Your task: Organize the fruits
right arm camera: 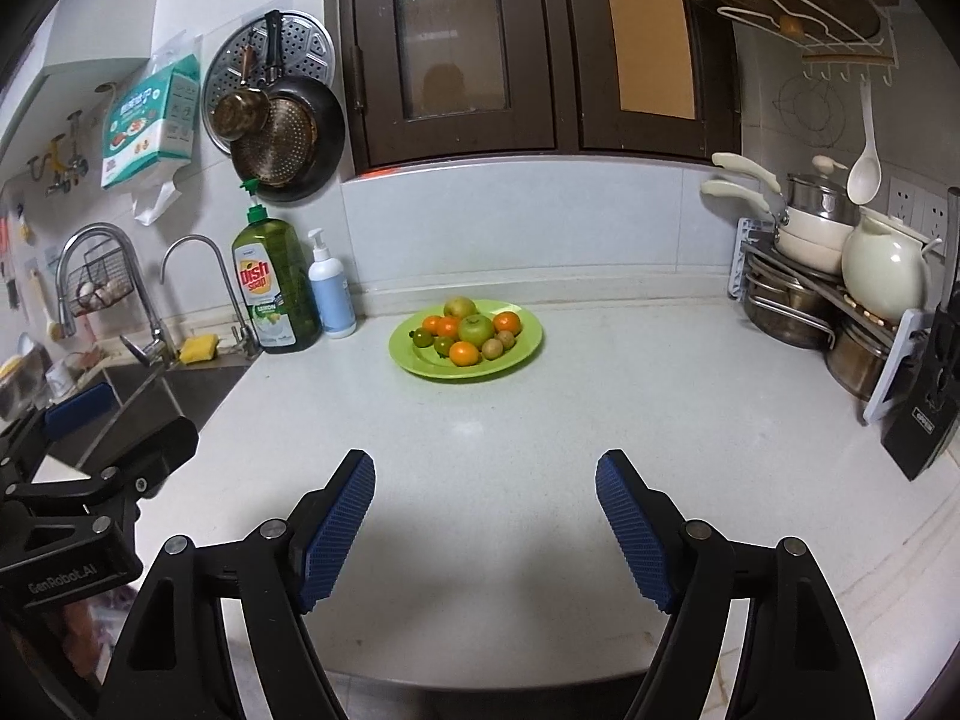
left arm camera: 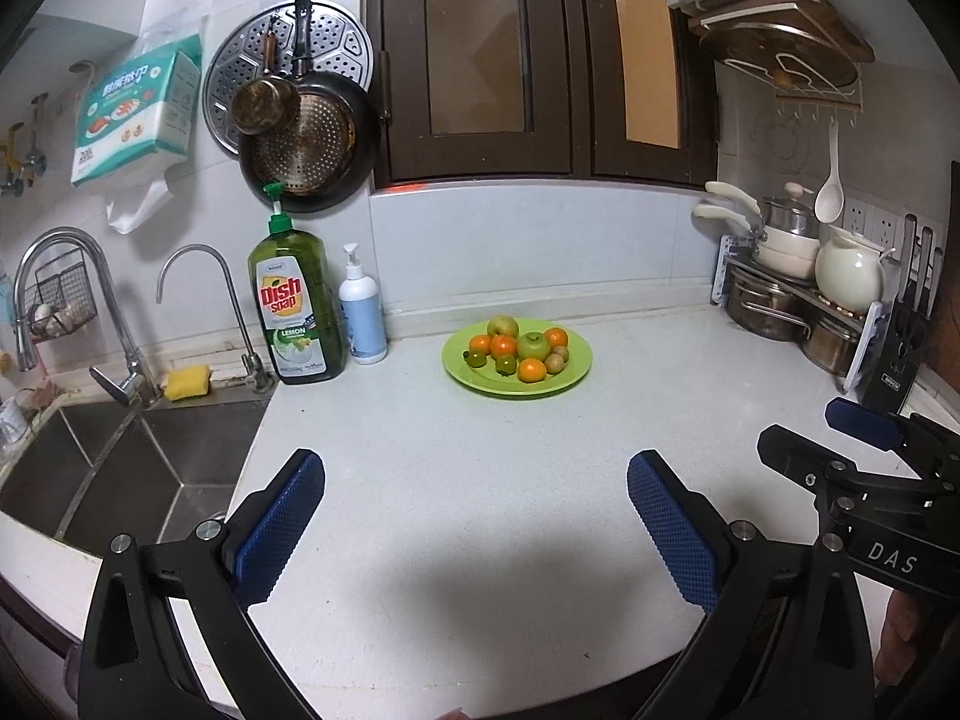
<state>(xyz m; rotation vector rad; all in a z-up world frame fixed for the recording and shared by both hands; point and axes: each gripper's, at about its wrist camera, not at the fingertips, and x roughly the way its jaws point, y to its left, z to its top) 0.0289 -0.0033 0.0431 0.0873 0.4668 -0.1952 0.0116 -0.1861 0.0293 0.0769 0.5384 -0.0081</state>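
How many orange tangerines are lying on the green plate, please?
4 tangerines: two touching left of the plate's centre, one back right, one in front. Another could hide behind the green apple.

left gripper [left arm camera: 476,483]: fingers spread wide, empty | right gripper [right arm camera: 485,483]: fingers apart, empty, alongside

Dim, sharp, fisheye-warped edges, soft shadows

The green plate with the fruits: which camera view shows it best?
The two views are close. The right wrist view shows the green plate slightly nearer the picture's middle and with more bare rim around the fruits. The left wrist view shows the same plate whole and unblocked, only a little smaller.
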